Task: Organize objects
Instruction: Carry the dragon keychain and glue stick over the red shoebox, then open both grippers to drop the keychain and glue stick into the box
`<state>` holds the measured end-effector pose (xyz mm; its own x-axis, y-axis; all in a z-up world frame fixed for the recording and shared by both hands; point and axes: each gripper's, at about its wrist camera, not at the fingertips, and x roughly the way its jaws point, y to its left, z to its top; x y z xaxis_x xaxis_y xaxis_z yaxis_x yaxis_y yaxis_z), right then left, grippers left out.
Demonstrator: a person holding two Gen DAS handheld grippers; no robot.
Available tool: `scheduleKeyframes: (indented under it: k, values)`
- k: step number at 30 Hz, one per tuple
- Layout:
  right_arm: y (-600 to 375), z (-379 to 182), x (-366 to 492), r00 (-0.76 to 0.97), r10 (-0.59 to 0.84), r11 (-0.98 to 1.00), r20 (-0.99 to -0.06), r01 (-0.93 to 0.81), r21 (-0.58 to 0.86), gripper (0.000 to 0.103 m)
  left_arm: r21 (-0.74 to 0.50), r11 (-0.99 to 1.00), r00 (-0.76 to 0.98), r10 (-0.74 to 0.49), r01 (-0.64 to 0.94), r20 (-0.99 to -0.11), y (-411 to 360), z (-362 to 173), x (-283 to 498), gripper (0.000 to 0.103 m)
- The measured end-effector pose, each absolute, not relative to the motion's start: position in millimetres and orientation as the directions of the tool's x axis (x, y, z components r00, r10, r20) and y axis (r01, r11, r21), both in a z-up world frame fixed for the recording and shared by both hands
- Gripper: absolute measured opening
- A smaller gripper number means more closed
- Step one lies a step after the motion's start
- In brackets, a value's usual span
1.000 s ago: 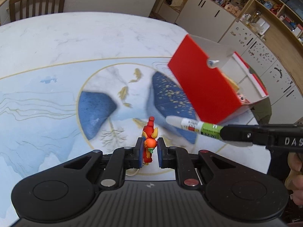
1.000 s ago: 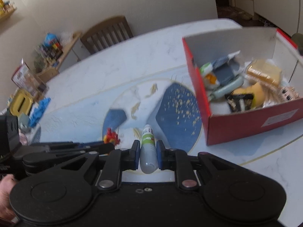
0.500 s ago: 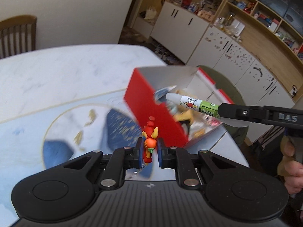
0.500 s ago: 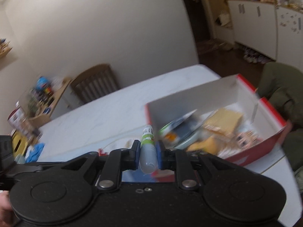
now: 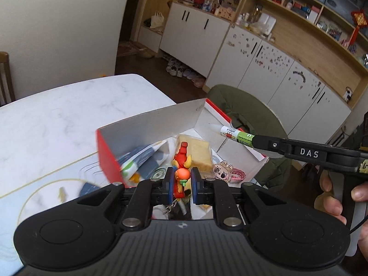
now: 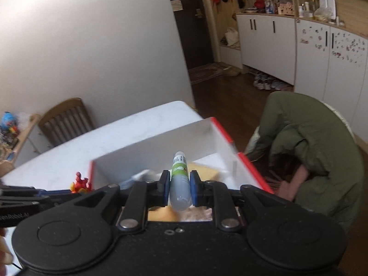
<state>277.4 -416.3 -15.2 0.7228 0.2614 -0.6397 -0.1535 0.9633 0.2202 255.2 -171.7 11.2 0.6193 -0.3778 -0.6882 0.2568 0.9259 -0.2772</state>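
Observation:
A red cardboard box [image 5: 108, 158] with white inside walls stands on the table and holds several items. My left gripper [image 5: 180, 180] is shut on a small red and orange toy figure [image 5: 180, 161] with a keychain, held over the box's near side. My right gripper [image 6: 180, 188] is shut on a glue stick [image 6: 179, 179] with a green and white label, above the box [image 6: 161, 154]. In the left wrist view that glue stick [image 5: 232, 133] pokes over the box's far right wall. The toy figure [image 6: 80, 182] shows at the left of the right wrist view.
Inside the box lie a yellow sponge [image 5: 197, 151], a cartoon face card [image 5: 222, 171] and a blue and white packet [image 5: 142, 161]. A chair with a green coat [image 6: 312, 151] stands right of the table. A wooden chair [image 6: 65, 119] stands at the far side. White cabinets [image 5: 253, 59] line the wall.
Both grippers travelled from above the blue patterned table mat to above the red box, each keeping its object. The box now lies under both.

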Motion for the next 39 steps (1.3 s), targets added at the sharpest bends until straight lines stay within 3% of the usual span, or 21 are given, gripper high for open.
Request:
scheduleKeyframes:
  k: [19,33,36,39]
  values:
    - [-402,-82,321,0.665,0.149,0.977,-0.732,-0.211,0.006,0.017,-0.122,0.972,0.501,-0.209,0.201,-0.84,-221,-63,334,0.014]
    - [-411,-92,331,0.612,0.212,0.962,-0.762,-0.268,0.052,0.018,-0.059,0.975,0.452,-0.152,0.214,-0.879,-229,-81,357,0.014]
    - [-415,-90,330,0.612,0.227,0.96,-0.757,-0.27,0.069,0.018,-0.066,0.974,0.442,-0.158,0.215,-0.883,-229,-83,357,0.016]
    - [-419,-88,328,0.611,0.24,0.958,-0.754,-0.274,0.084,0.019,-0.073,0.974,0.44,-0.164,0.216,-0.883,-228,-85,353,0.029]
